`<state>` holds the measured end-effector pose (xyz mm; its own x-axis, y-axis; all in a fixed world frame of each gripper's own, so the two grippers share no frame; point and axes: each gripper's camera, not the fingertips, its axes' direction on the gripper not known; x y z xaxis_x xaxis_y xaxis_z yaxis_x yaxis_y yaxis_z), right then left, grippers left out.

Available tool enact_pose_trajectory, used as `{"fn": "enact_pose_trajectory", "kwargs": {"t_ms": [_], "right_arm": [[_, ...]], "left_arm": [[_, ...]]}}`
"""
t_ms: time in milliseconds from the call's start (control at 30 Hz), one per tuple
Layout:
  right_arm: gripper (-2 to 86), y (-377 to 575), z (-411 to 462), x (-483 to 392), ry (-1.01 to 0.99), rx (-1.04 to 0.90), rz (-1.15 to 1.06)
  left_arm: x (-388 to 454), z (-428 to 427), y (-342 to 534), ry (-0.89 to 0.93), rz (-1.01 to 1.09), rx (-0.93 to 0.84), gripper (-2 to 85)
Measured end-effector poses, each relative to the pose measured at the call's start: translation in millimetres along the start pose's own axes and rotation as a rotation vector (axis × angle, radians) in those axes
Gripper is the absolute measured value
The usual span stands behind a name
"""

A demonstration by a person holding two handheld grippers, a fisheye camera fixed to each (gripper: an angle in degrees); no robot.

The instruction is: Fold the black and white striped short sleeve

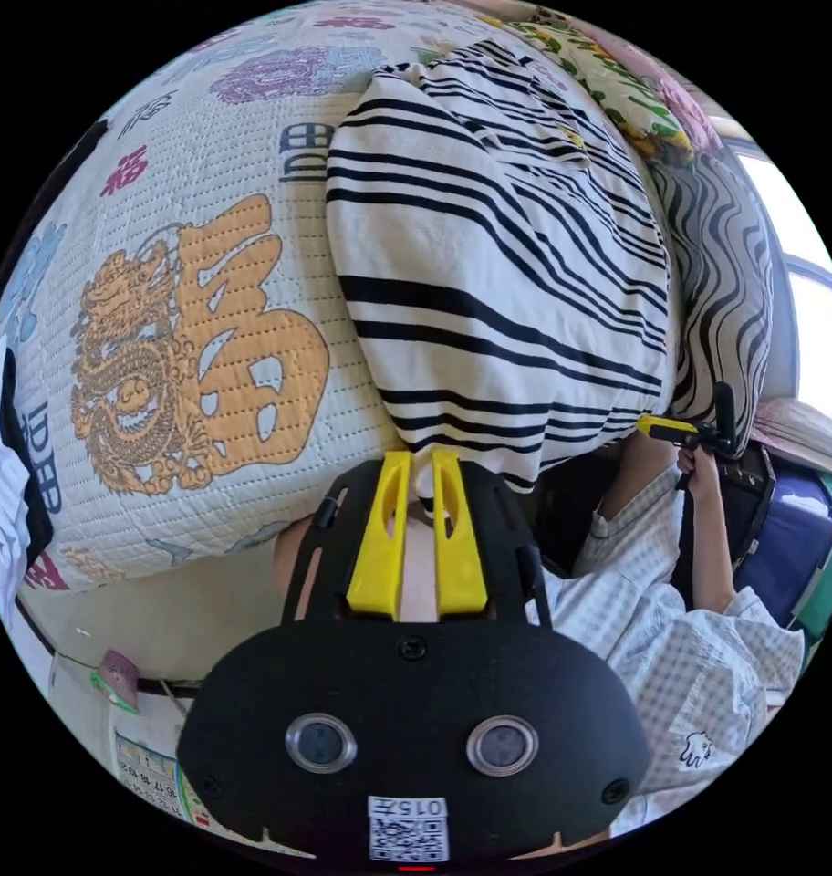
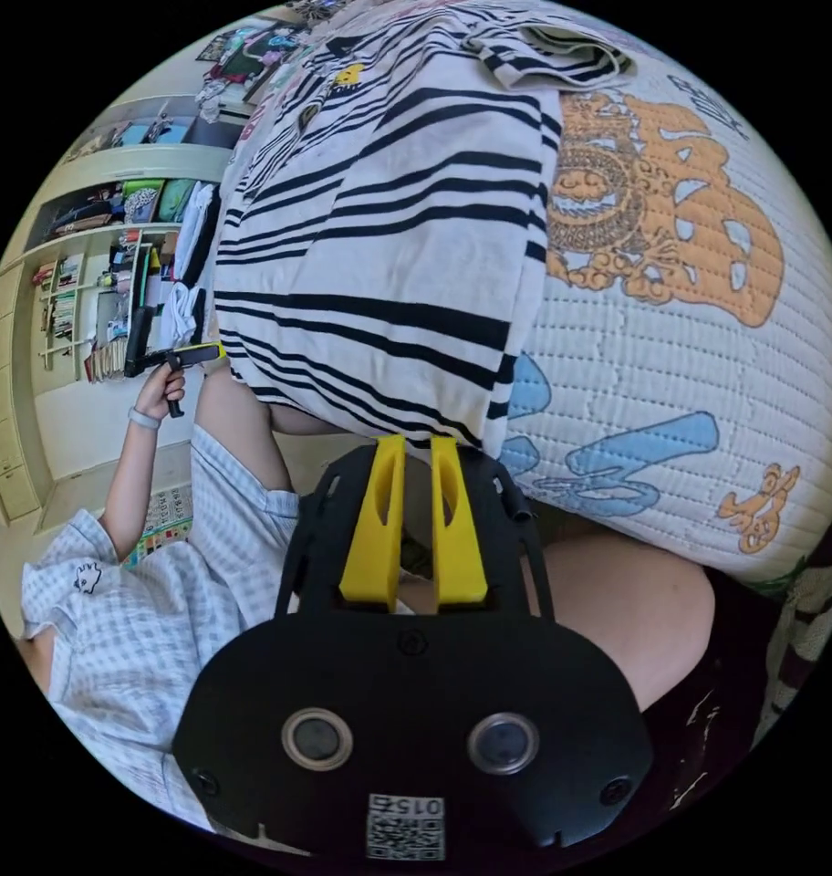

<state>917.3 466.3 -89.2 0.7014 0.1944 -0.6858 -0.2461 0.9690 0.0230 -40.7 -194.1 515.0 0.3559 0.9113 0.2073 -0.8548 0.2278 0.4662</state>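
Closest to the lens in the left gripper view, the left gripper (image 1: 421, 470) is seen with its yellow jaws drawn nearly together on the hem edge of the black and white striped short sleeve (image 1: 498, 274); the same is seen in the right gripper view, where the right gripper (image 2: 416, 452) is pinched on the hem at another corner, so both claws are judged to be clamped on cloth. From each pair of jaws the shirt is spread away toward 12 o'clock over a quilted bedspread (image 1: 188, 301) printed with an orange dragon motif; a sleeve is seen bunched at 1 o'clock in the right gripper view. The fabric is judged to be light, soft and limp, likely to sag and crease unless kept taut between the two holds; the hem corners are judged the sensible places to be gripped. The person's checked shirt (image 1: 681, 657) is seen at 4 o'clock in the left gripper view. The collar end is foreshortened and hard to make out; how much cloth lies inside the jaws is hidden.
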Motion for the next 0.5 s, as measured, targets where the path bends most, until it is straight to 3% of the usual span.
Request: {"fn": "enact_pose_trajectory", "kwargs": {"t_ms": [267, 500], "right_arm": [[0.3, -11.5, -66.0, -17.9, 0.169, 0.093, -0.002], [8.8, -71.7, -78.9, -16.4, 0.064, 0.060, 0.044]], "left_arm": [[-20.3, -64.8, 14.1, -0.052, 0.031, 0.153, 0.3], [-40.2, -47.4, -20.3, -0.039, -0.018, 0.125, 4.5]]}}
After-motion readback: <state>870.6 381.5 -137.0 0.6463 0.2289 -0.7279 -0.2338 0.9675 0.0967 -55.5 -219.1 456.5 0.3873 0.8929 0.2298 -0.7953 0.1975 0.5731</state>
